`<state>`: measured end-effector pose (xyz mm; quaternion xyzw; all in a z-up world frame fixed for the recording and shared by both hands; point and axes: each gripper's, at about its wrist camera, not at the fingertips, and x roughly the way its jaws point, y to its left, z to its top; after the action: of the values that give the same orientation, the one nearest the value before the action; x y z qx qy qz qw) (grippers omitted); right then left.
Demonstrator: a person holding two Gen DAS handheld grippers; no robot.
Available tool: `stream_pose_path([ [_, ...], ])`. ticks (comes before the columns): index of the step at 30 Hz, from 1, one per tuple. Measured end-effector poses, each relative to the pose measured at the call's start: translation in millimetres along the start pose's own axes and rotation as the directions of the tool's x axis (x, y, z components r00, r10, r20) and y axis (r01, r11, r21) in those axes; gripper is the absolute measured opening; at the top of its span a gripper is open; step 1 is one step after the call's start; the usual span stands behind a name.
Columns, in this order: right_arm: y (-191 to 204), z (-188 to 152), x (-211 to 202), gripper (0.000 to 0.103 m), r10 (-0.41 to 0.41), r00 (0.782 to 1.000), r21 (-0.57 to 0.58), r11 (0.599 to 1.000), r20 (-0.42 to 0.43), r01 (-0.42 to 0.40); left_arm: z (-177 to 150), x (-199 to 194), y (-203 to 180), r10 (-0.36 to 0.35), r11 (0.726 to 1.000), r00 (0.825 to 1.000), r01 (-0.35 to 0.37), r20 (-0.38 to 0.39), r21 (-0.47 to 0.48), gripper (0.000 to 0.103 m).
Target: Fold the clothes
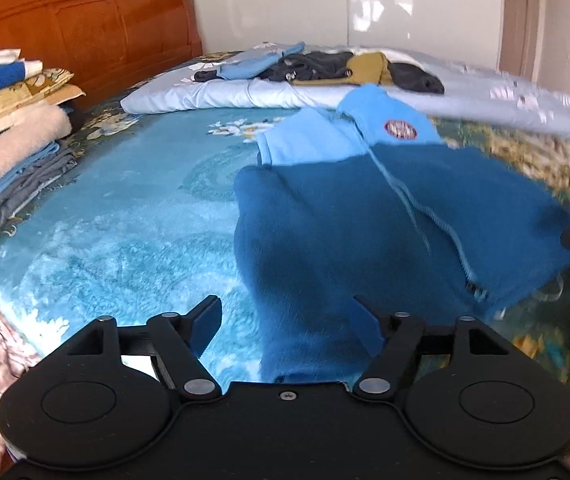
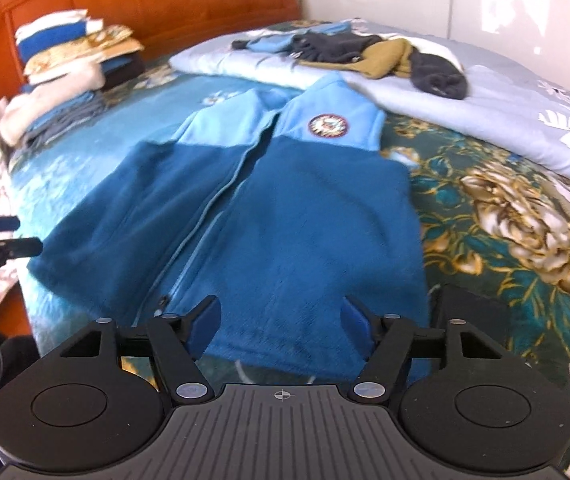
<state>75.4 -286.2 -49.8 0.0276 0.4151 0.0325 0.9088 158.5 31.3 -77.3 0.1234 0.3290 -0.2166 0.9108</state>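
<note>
My left gripper (image 1: 287,322) and right gripper (image 2: 281,320) both stand spread apart, nothing pinched between the pads. The fleece jacket (image 2: 245,208) lies flat on the plush blue blanket (image 1: 125,232), front up, zipped: fuzzy dark teal body, pale blue shoulders, a round embroidered patch (image 2: 328,125) whose lettering is too blurred to read

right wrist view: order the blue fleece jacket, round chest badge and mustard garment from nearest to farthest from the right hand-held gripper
1. Blue fleece jacket: its hem lies right by the right hand-held gripper.
2. Round chest badge: farther up, right of the zip.
3. Mustard garment: farthest, on the pale quilt.
</note>
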Motion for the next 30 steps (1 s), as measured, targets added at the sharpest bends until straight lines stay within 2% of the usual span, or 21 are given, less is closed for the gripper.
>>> stream_pose_path([
  [6, 30.6, -17.4, 7.3, 0.066, 0.048, 0.998, -0.049, 0.998, -0.044, -0.050, -18.0, 5.2, -1.0, 0.003, 0.999, 0.999, -0.002, -0.047, 0.032, 0.073],
  [12, 59.6, -13.2, 18.1, 0.066, 0.106, 0.993, -0.136, 0.984, -0.050, -0.112, -27.5, 12.5, -0.7, 0.021, 1.000, 0.996, -0.020, -0.081, 0.020, 0.073],
  [18, 81.9, 0.3, 31.4, 0.060, 0.248, 0.967, -0.142, 0.957, -0.053, -0.253, -26.7, 12.3, 5.7, 0.010, 1.000, 0.997, -0.012, -0.081, -0.023, 0.073],
  [20, 78.1, 10.5, 38.7, 0.058, 0.282, 0.958, -0.095, 0.954, -0.040, -0.285, -27.8, 13.2, 6.4, 0.012, 1.000, 0.996, -0.014, -0.084, -0.022, 0.073],
  [22, 66.2, 25.3, 52.4, 0.051, 0.302, 0.953, -0.021, 0.953, -0.024, -0.302, -28.5, 16.0, 6.9, 0.019, 1.000, 0.996, -0.021, -0.090, -0.019, 0.073],
  [25, 54.6, 44.2, 77.3, 0.045, 0.279, 0.960, 0.070, 0.958, -0.026, -0.277, -29.8, 18.6, 6.8, 0.012, 1.000, 0.996, -0.015, -0.087, -0.028, 0.071],
  [26, 51.5, 49.9, 84.6, 0.041, 0.279, 0.960, 0.088, 0.957, -0.030, -0.276, -30.2, 19.2, 6.8, 0.002, 0.999, 0.997, -0.004, -0.082, -0.035, 0.067],
  [30, 43.6, 73.8, 107.2, 0.040, 0.238, 0.971, 0.095, 0.967, -0.019, -0.235, -29.4, 22.8, 8.9, -0.018, 0.998, 0.997, 0.013, -0.079, -0.060, 0.060],
])
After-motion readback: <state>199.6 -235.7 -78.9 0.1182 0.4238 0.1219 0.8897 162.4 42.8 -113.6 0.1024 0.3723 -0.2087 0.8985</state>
